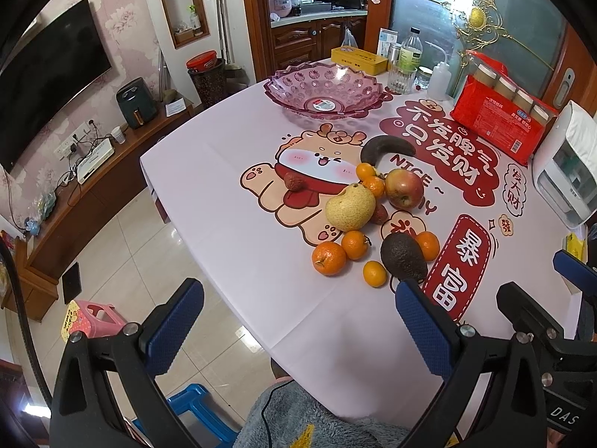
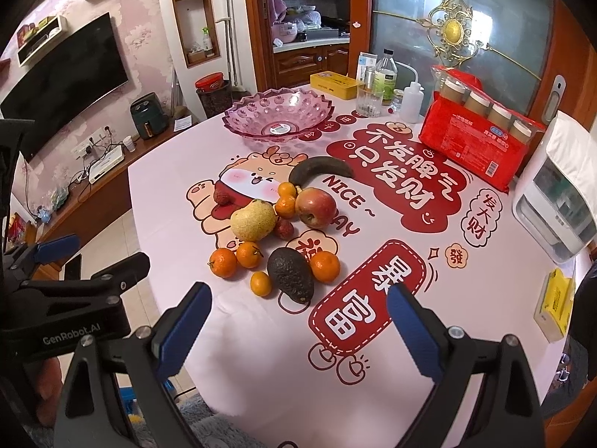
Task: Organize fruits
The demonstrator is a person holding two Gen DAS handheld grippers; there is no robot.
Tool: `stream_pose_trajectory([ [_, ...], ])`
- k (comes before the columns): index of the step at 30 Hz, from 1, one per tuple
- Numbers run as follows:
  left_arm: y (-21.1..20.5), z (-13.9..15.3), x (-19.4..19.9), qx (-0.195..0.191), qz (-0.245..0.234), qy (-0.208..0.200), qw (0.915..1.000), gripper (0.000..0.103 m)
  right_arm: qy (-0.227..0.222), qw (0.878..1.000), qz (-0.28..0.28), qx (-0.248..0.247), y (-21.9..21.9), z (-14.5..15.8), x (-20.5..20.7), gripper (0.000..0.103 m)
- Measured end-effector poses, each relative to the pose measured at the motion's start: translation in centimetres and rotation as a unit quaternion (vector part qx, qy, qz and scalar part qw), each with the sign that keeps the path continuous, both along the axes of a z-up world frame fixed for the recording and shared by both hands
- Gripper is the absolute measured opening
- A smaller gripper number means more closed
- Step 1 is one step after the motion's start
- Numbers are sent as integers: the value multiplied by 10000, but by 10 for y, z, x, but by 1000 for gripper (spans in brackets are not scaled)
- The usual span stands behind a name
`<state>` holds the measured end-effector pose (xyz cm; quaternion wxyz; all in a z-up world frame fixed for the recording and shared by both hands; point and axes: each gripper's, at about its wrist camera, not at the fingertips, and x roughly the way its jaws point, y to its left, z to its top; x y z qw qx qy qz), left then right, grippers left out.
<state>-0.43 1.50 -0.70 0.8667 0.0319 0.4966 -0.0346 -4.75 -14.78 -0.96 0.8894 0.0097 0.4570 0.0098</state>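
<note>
A pile of fruit lies mid-table: a yellow pear, a red apple, a dark avocado, a blackened banana, several mandarins and lychees. An empty pink glass fruit bowl stands behind them. My left gripper is open and empty over the table's near edge. My right gripper is open and empty just in front of the avocado.
At the back of the table stand a yellow tin, a bottle, a glass, a squeeze bottle and a red packet of cups. A white appliance sits at right. Stools stand below left.
</note>
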Motion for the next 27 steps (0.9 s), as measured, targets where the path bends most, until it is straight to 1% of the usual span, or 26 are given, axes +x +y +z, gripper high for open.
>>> stream_pose_trajectory([
  [11, 8, -2, 3, 2, 42, 72, 10000, 102, 53, 10000, 39, 14, 2, 0, 4, 92],
  [23, 4, -8, 6, 27, 40, 139, 9999, 102, 161, 9999, 35, 13, -4, -7, 15, 92],
  [27, 2, -15, 14, 16, 32, 227, 9997, 102, 235, 9997, 18, 25, -8, -13, 22, 92],
])
